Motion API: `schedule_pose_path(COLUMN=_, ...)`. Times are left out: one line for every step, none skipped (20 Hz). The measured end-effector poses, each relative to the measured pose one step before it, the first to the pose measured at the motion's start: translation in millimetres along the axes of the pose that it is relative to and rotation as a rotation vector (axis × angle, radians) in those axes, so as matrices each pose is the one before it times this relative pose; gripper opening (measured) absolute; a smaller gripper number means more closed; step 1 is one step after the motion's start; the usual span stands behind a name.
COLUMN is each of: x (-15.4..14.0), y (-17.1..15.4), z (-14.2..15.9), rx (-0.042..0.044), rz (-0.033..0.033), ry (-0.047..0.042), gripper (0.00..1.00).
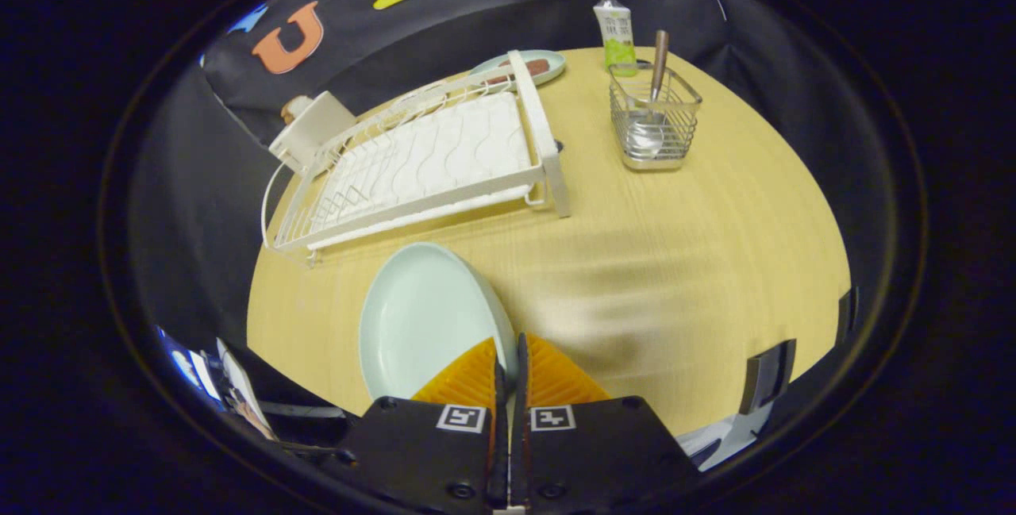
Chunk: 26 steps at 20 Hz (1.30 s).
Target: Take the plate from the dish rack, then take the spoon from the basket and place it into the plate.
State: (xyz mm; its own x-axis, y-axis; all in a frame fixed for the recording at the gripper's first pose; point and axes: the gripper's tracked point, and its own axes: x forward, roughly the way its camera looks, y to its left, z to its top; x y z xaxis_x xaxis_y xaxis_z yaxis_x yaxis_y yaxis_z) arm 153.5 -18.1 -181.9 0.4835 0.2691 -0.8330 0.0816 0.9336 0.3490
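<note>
Plate (425, 320) in the grip: the gripper (508, 356) has its two fingers closed almost together on the plate's near right rim, one finger over the inner face and one behind, so the pale green plate stands tilted on edge just ahead of the fingers, clear of the dish rack (429, 158). Whether its lower edge touches the wooden table (675, 261) I cannot tell.

The step in hand looks like setting the plate down flat. To do it well, roll the wrist so the hollow faces up, lower until the base sits on the bare table in front of the rack, and only then spread the fingers, sliding them off the rim sideways, not lifting, so the plate does not rock or skid. Leave it near enough to the wire basket (655, 118) for a short carry.

The spoon (652, 98) stands in that basket, beyond the fingers and to the right of the rack, beside a small tube (615, 31). Its long axis runs nearly upright, leaning slightly; the bowl is down inside the wires and the brown handle points up above the rim, which gives a fair place to pinch.
</note>
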Motion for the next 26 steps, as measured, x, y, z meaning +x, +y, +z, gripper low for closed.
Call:
schedule_pose_path(x=3.28, y=-4.56, z=-0.38, rx=0.01768, rz=0.00742, ry=0.00835, gripper=0.08)
schedule_pose_path(x=2.39, y=-3.34, z=0.16, rx=0.00849, rz=0.00620, ry=0.00244, gripper=0.09)
schedule_pose_path(x=1.88, y=-3.25, z=1.27, rx=0.00328, rz=0.00441, ry=-0.00310, gripper=0.09)
schedule_pose_path(x=0.77, y=-3.20, z=0.72, rx=0.00083, rz=-0.00023, ry=-0.00289, gripper=0.10)
schedule_pose_path(x=1.48, y=-3.21, z=-0.16, rx=-0.00368, rz=-0.00545, ry=0.00157, gripper=0.10)
schedule_pose_path(x=0.90, y=-3.13, z=-2.49, rx=-0.00450, rz=-0.00977, ry=0.00529, gripper=0.11)
schedule_pose_path(x=0.25, y=-2.02, z=-1.91, rx=-0.00655, rz=-0.01339, ry=-0.00548, gripper=0.12)
schedule_pose_path(x=0.83, y=-3.34, z=0.95, rx=-0.01933, rz=-0.02169, ry=-0.01308, gripper=0.13)
schedule_pose_path(x=0.86, y=-3.99, z=1.16, rx=-0.02689, rz=-0.03176, ry=-0.01809, gripper=0.13)
schedule_pose_path(x=0.47, y=-3.27, z=1.53, rx=-0.02376, rz=-0.02883, ry=-0.01430, gripper=0.10)
schedule_pose_path(x=0.27, y=0.10, z=0.76, rx=-0.01109, rz=-0.01191, ry=-0.01207, gripper=0.08)
schedule_pose_path(x=-0.40, y=1.30, z=0.47, rx=-0.00129, rz=0.00001, ry=-0.00154, gripper=0.08)
schedule_pose_path(x=-0.13, y=0.34, z=0.17, rx=0.00063, rz=-0.00101, ry=-0.00550, gripper=0.08)
schedule_pose_path(x=-2.96, y=-0.94, z=3.02, rx=-0.00651, rz=-0.00670, ry=-0.01420, gripper=0.10)
schedule_pose_path(x=-3.70, y=-2.56, z=2.78, rx=-0.00318, rz=-0.01492, ry=-0.01451, gripper=0.11)
schedule_pose_path(x=-4.97, y=-1.99, z=3.74, rx=0.00291, rz=-0.01010, ry=-0.01837, gripper=0.18)
schedule_pose_path(x=-4.96, y=0.63, z=3.00, rx=0.00092, rz=0.00157, ry=-0.02180, gripper=0.27)
schedule_pose_path(x=-6.23, y=1.48, z=5.09, rx=-0.01214, rz=0.00572, ry=-0.01997, gripper=0.41)
schedule_pose_path(x=-4.22, y=1.69, z=3.99, rx=-0.01654, rz=0.01378, ry=-0.02135, gripper=0.55)
schedule_pose_path(x=-3.31, y=1.09, z=3.77, rx=-0.01363, rz=0.01174, ry=-0.01689, gripper=0.70)
schedule_pose_path(x=-1.50, y=-0.54, z=4.07, rx=-0.00386, rz=0.00760, ry=-0.01494, gripper=0.84)
schedule_pose_path(x=-2.15, y=-2.52, z=4.35, rx=0.00124, rz=-0.00121, ry=-0.01830, gripper=0.99)
schedule_pose_path(x=-1.66, y=-2.41, z=4.80, rx=0.00259, rz=-0.00206, ry=-0.02610, gripper=0.99)
schedule_pose_path(x=-1.70, y=-6.28, z=7.48, rx=-0.00133, rz=-0.01554, ry=-0.03109, gripper=0.99)
schedule_pose_path(x=-1.58, y=-8.71, z=8.27, rx=-0.00194, rz=-0.02791, ry=-0.03838, gripper=0.98)
schedule_pose_path(x=-1.65, y=-11.36, z=12.46, rx=-0.00182, rz=-0.03400, ry=-0.04983, gripper=0.99)
